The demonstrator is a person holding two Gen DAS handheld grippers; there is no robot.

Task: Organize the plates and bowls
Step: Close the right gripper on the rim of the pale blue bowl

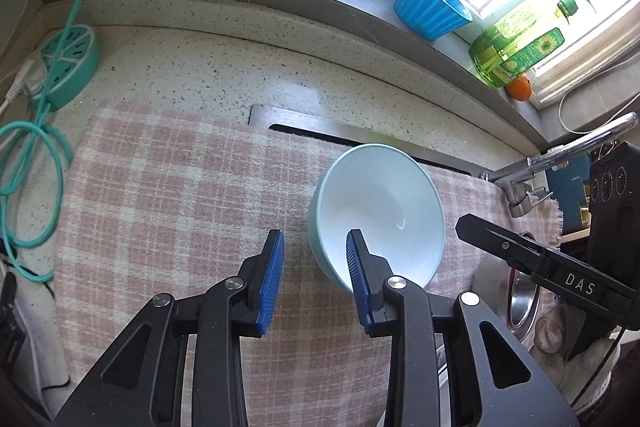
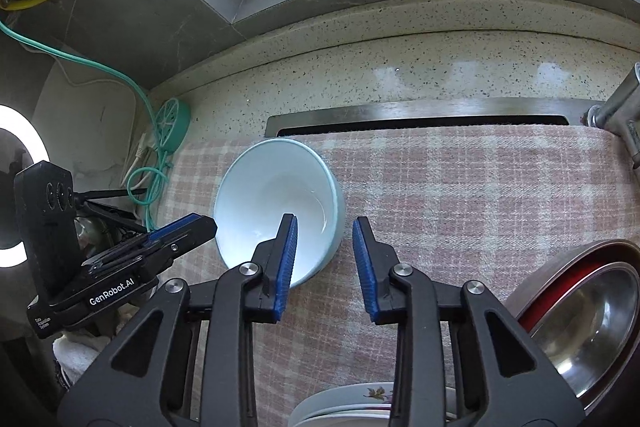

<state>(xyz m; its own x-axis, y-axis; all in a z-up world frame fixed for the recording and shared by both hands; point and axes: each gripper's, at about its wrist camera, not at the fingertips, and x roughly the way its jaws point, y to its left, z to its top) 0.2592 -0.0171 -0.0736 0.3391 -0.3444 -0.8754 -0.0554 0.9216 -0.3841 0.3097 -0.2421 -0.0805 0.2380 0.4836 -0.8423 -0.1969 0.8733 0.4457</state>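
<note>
We held both grippers, left and right, open around the pale bowl; only our right view showed steel bowls and plates.

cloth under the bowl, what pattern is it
Pink and cream plaid cloth, clearest in the right wrist view, under the pale blue bowl.

Open left gripper straddles pale bowl's rim.

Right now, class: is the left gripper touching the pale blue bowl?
Cannot tell. In the left wrist view the left gripper overlaps the pale blue bowl at its near rim with open jaws; neither view shows contact or a gap plainly.
</note>
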